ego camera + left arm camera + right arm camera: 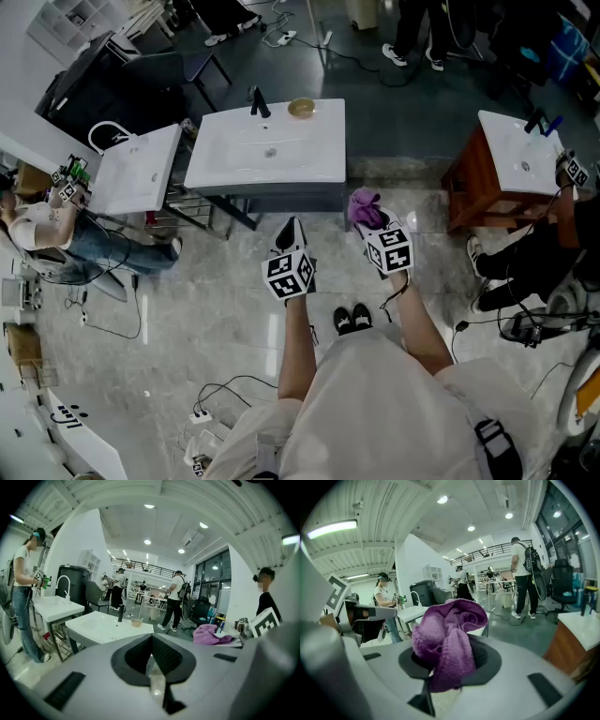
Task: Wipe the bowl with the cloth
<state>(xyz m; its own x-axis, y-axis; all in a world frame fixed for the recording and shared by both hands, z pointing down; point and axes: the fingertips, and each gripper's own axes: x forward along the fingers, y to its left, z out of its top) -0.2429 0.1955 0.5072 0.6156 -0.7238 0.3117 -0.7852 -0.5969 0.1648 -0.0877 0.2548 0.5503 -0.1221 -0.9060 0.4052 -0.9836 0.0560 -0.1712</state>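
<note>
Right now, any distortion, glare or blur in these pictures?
Head view: sharp, evenly lit, faint sheen on the floor. Left gripper view: heavy fisheye, black corners, nearest foreground soft. Right gripper view: same fisheye; purple cloth sharp, ceiling light strip blooms.
</note>
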